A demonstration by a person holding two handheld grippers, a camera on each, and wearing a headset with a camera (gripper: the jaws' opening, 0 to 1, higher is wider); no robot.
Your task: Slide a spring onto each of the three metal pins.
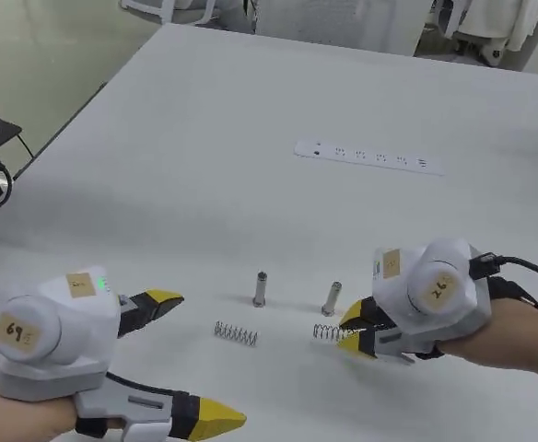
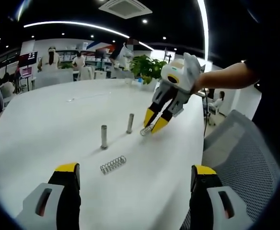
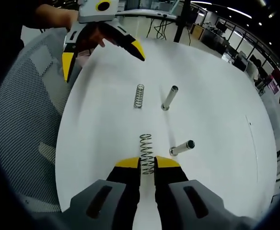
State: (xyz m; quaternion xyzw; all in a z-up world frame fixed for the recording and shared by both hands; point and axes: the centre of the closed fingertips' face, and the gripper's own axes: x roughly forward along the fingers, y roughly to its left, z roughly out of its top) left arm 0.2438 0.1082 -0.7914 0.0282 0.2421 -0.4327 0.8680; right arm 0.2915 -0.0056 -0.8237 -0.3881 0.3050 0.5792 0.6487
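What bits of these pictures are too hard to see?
- Right gripper view: near end of the gripped spring, hidden between fingers of the right gripper.
- Head view: markings on the power strip, too small.
- Head view: underside of the left gripper, cut off by the bottom edge.

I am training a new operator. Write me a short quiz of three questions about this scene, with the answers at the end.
1. True or false: the left hand-held gripper is open and holds nothing.
2. How many short upright silver metal pins stand on the white table? A) one B) two C) four
3. Fill the gap: the right hand-held gripper is shut on the end of a small coiled metal ____.
Key: 1 true; 2 B; 3 spring.
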